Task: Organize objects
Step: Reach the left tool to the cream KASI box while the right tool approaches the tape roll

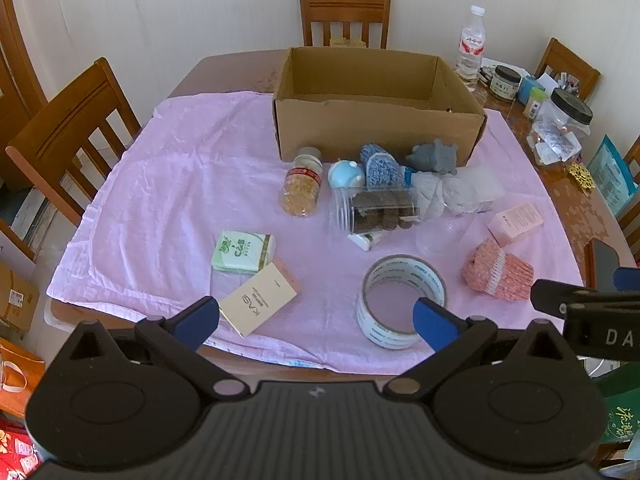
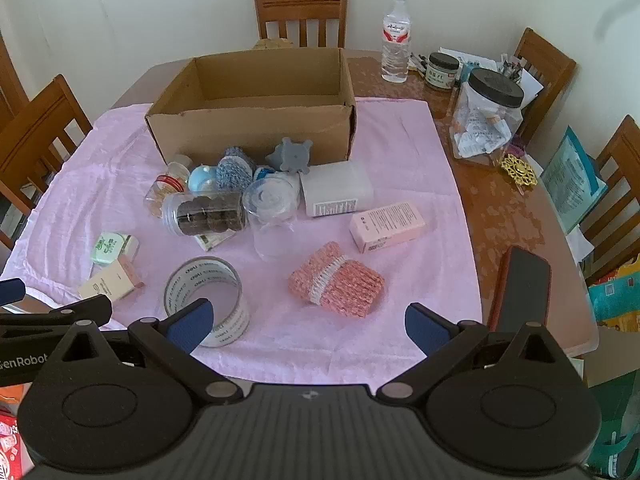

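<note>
Two wrist views of a wooden table (image 2: 500, 208) draped with a pink cloth (image 1: 168, 200). The left gripper (image 1: 316, 320) hangs above the cloth's near edge, its jaws spread wide with nothing between them. The right gripper (image 2: 308, 326) hangs likewise, jaws wide apart and empty; its tip shows at the right border of the left view.

An open cardboard box (image 1: 376, 124) stands at the far side of the cloth, its interior bare as far as can be seen. A chair (image 1: 345, 16) stands behind it against the wall.

Just in front of the box's near wall lies a tight cluster:
- a pill bottle (image 1: 301, 188) on its side
- a pale blue ball (image 1: 345, 174)
- a blue knitted piece (image 1: 380, 166)
- a grey rubber toy (image 1: 434, 156)
- a clear jar of dark discs (image 1: 378, 210) on its side
- a clear cup (image 2: 272, 216)
- a white box (image 2: 336, 188)

Nearer the grippers, well apart from one another:
- a green packet (image 1: 244, 252) touching a beige carton (image 1: 260, 298), at the left
- a roll of tape (image 1: 404, 306) standing on its rim, in the middle
- a pink knitted bundle (image 2: 336, 286) and a pink carton (image 2: 386, 226), at the right

The cloth is bare on its left third and along the strip before the right gripper. The cloth's right edge stops short of the table's edge; on the bare wood there stand a water bottle (image 2: 396, 38), a large clear jar with a black lid (image 2: 486, 120) and a dark phone (image 2: 520, 292).
</note>
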